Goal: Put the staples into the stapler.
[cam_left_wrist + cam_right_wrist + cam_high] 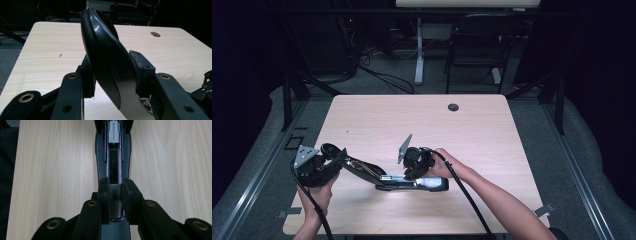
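A black stapler (414, 184) lies swung open near the table's front edge. Its curved top cover (357, 167) rises to the left, and my left gripper (338, 157) is shut on that cover's raised end. In the left gripper view the glossy cover (107, 62) stands pinched between both pads, with my left gripper (113, 67) around it. My right gripper (410, 172) points down into the stapler's open channel. In the right gripper view its jaws (115, 188) are shut on a grey staple strip (115, 206) sitting in the magazine channel (113, 165).
The light wooden table (412, 120) has a cable hole (453, 107) near its far edge. Behind the table stand a black chair (477, 40) and a white desk leg (418, 50). Cables trail from both grippers toward the front edge.
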Demonstrator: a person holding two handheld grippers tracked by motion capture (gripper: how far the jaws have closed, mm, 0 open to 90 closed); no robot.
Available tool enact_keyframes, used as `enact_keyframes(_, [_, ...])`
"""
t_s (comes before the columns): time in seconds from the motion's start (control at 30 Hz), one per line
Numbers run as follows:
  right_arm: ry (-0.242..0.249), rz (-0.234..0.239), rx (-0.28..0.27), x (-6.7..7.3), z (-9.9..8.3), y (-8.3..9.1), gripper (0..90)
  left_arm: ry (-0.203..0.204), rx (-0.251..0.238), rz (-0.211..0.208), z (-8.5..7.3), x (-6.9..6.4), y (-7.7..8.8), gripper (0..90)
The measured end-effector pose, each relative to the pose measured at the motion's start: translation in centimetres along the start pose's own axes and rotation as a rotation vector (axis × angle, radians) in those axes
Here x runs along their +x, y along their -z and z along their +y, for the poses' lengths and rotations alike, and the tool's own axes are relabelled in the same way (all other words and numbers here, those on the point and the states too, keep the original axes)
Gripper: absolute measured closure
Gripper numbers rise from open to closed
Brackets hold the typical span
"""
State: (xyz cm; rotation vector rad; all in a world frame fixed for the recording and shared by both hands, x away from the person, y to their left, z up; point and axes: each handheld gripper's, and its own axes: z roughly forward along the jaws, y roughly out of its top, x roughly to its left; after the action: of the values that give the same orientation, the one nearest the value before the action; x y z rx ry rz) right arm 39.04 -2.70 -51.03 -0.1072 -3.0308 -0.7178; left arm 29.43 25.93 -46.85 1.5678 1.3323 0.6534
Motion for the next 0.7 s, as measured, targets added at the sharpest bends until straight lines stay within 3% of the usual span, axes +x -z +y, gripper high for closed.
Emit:
enact_keyframes(0.43, [0.001, -0.002, 0.005, 0.0, 0.0, 0.0, 77.4, 0.0, 0.0, 0.001, 0.0, 0.0, 0.0, 59.8])
enact_keyframes(0.7, [-0.02, -0.017, -0.019, 0.1, -0.4, 1.0, 71.0, 0.0, 0.001, 0.0, 0.0, 0.0, 0.0, 59.8])
